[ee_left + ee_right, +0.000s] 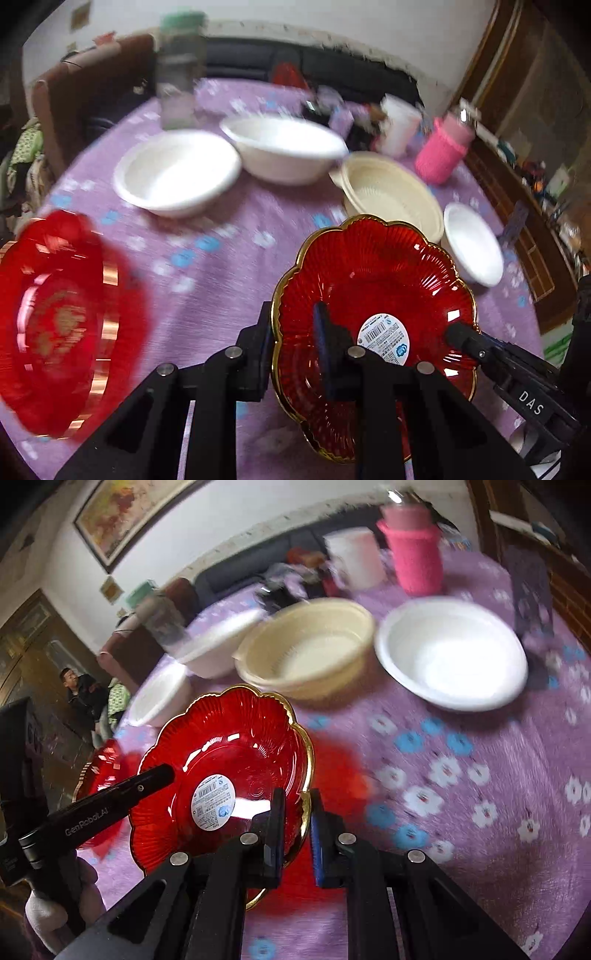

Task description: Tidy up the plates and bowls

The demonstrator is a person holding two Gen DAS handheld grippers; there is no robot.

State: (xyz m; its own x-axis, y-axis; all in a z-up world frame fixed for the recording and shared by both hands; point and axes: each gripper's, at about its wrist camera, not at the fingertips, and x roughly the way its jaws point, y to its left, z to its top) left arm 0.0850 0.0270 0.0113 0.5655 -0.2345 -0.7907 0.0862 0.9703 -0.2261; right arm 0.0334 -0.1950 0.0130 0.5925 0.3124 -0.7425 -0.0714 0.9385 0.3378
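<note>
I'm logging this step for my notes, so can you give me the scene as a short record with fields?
held item: red scalloped plate with gold rim and a sticker
left tongs: shut on the plate's left rim
right tongs: shut on the plate's right rim
plate state: lifted, tilted above the purple tablecloth
other red plate: at left, blurred
bowls: three white bowls, one cream bowl

- Plate (373, 280): ribbed red, gold rim, white label
- Tablecloth (461, 775): purple, blue and white flowers
- Bowls (177, 173): white; one (306, 653) cream
- Bottle (413, 554): pink
</note>
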